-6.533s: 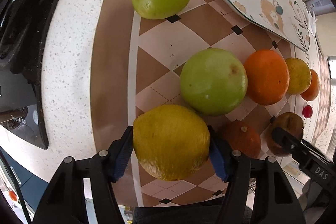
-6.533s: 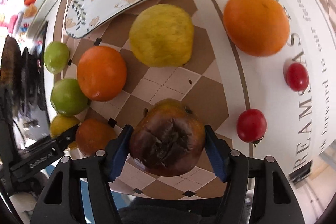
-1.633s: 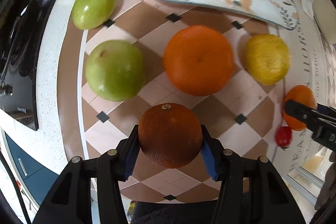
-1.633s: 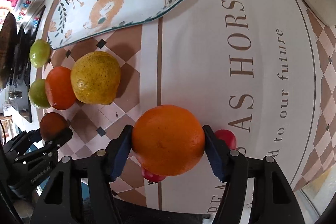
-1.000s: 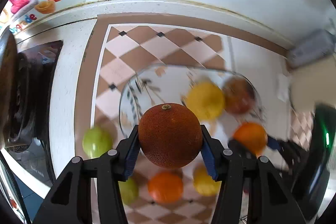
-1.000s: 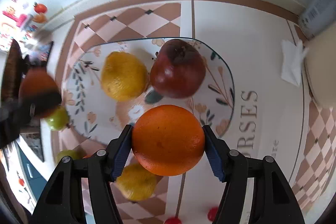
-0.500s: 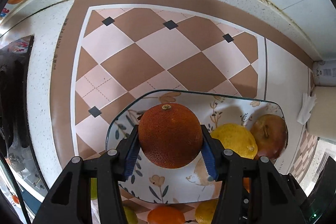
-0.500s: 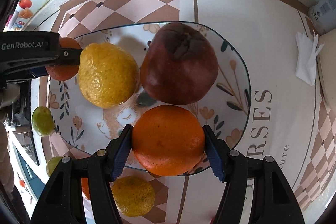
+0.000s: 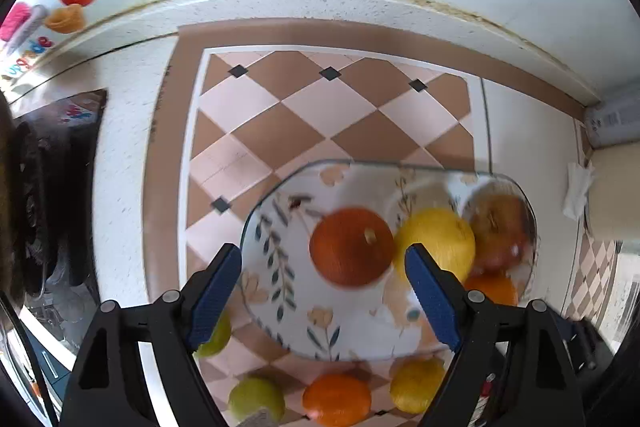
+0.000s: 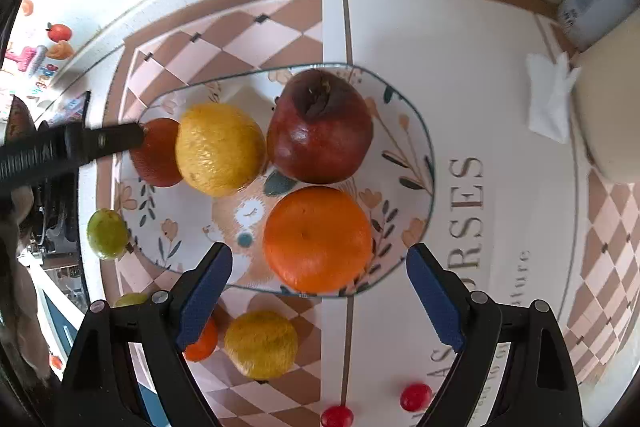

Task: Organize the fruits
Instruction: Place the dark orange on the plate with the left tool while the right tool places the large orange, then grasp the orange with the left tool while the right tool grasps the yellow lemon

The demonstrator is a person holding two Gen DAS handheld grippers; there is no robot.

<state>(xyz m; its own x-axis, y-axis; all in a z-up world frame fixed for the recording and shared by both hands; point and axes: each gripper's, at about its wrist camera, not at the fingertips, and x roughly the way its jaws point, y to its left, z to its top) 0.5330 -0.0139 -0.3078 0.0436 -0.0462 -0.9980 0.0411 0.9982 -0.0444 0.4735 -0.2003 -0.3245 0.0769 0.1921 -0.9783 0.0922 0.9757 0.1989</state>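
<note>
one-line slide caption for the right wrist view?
Open right gripper above bright orange on floral plate, beside pomegranate, lemon and dark orange.

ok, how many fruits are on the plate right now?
4. On the plate: dark orange at the left end, yellow citrus beside it, dark red fruit at the back, bright orange at the front. Anything behind them would be hidden.

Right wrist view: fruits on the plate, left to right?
Dark orange → yellow citrus → then the dark red fruit and the bright orange, roughly level left to right, the red one farther. All on the floral plate.
</note>
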